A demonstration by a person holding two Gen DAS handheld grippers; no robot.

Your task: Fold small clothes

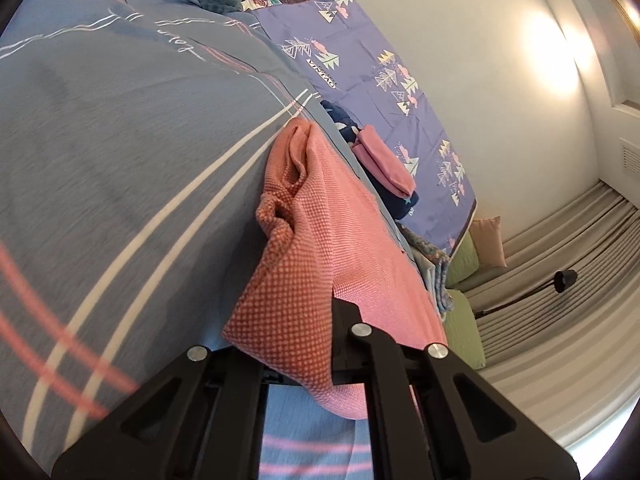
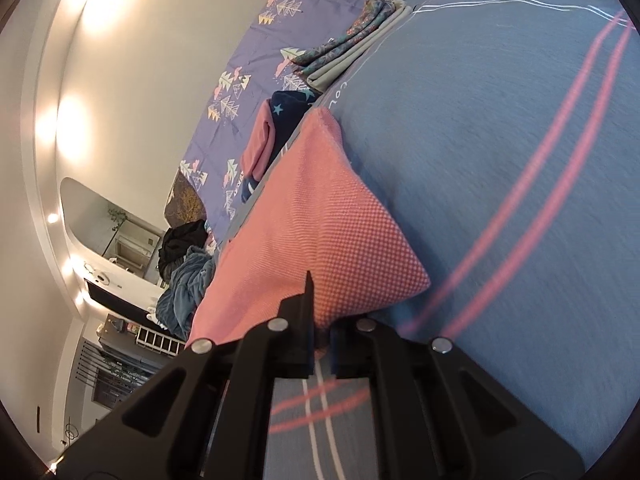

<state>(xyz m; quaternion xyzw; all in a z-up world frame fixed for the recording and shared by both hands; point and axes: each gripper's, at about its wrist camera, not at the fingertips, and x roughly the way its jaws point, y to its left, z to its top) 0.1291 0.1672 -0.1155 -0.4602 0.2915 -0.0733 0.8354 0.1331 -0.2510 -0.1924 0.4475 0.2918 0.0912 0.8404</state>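
A pink-orange dotted garment (image 1: pixel 316 240) hangs stretched above the blue striped bedspread (image 1: pixel 120 140). My left gripper (image 1: pixel 332 312) is shut on its near corner, and the cloth drapes over the fingers. In the right wrist view the same garment (image 2: pixel 304 216) runs away from me in a taut sheet, and my right gripper (image 2: pixel 316 300) is shut on its other near corner. One dark fingertip (image 2: pixel 308 288) pokes up through the cloth. The far edge of the garment bunches into folds (image 1: pixel 292 168).
Folded clothes lie beyond the garment: a pink piece on a navy star-print one (image 1: pixel 384 160) (image 2: pixel 276 128), and a floral and grey stack (image 2: pixel 352 48). A purple tree-print sheet (image 1: pixel 380 64) lines the wall side. A heap of blue and dark laundry (image 2: pixel 188 276) sits at the bed's end.
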